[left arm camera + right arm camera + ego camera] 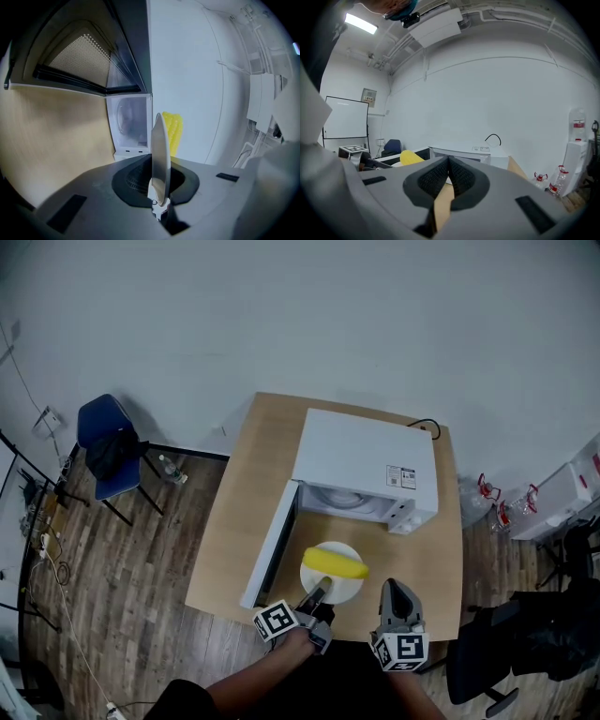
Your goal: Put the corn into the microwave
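A yellow corn cob [336, 564] lies on a white plate [345, 589] in front of the white microwave [366, 463], whose door [272, 545] stands open to the left. My left gripper [321, 594] is shut on the plate's near rim. In the left gripper view the plate [159, 154] shows edge-on between the jaws, with the corn [172, 132] behind it and the microwave's open cavity [130, 123] beyond. My right gripper [394, 589] hovers over the table to the right of the plate, shut and empty. Its view shows the corn [409, 157] at the left and the microwave [471, 153] ahead.
The wooden table [246, 512] carries the microwave, with a black cable [427, 425] behind it. A blue chair [105, 439] stands on the floor at the left. A dark chair [530, 638] and several water bottles [489, 493] are at the right.
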The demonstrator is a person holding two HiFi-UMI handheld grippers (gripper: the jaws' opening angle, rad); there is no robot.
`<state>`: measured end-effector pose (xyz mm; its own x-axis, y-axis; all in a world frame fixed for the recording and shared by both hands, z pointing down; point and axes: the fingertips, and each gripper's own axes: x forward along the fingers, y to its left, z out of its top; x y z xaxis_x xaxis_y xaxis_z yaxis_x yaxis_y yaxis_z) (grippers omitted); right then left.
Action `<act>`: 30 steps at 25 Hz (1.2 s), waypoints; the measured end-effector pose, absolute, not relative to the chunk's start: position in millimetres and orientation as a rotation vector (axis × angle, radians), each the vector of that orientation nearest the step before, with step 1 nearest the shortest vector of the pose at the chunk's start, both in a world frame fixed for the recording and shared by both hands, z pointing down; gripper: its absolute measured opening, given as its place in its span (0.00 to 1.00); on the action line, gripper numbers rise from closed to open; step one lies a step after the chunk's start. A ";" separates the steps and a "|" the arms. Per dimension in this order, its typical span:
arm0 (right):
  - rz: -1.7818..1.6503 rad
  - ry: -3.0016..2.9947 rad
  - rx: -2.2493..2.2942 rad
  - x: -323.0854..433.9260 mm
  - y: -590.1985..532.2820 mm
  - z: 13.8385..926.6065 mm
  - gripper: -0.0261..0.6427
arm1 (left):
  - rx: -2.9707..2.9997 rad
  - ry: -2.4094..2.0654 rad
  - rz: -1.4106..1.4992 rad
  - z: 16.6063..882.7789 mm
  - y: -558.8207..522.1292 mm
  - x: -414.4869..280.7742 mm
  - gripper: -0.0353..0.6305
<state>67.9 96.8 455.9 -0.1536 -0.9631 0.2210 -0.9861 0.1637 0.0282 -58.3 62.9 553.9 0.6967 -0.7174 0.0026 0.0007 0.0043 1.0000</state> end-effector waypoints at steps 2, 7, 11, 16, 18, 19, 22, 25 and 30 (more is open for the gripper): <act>0.188 -2.241 1.905 73.2 83.0 458.9 0.13 | 1.477 -0.637 -0.626 556.4 50.2 -54.4 0.08; 0.213 -2.284 1.853 85.3 55.7 466.5 0.13 | 1.478 -0.649 -0.626 565.4 22.4 -39.7 0.08; 0.237 -2.277 1.839 97.6 36.2 474.9 0.13 | 1.470 -0.661 -0.630 575.9 1.3 -29.0 0.08; 0.302 -2.248 1.819 115.4 12.6 488.4 0.13 | 1.456 -0.665 -0.684 584.9 -24.1 -18.7 0.08; 0.320 -2.240 1.816 121.6 6.8 492.5 0.13 | 1.441 -0.676 -0.673 594.1 -30.2 -14.9 0.08; 0.324 -2.245 1.811 122.9 3.5 493.9 0.13 | 1.439 -0.694 -0.653 600.9 -33.0 -14.4 0.08; 0.330 -2.286 1.784 120.4 -8.2 495.4 0.13 | 1.453 -0.722 -0.641 613.3 -48.1 -11.7 0.08; 0.331 -2.305 1.753 120.2 -16.2 499.6 0.13 | 1.444 -0.715 -0.701 620.3 -64.2 -3.7 0.08; 0.391 -2.314 1.739 119.6 -18.4 510.6 0.13 | 1.420 -0.683 -0.724 630.8 -81.1 8.0 0.08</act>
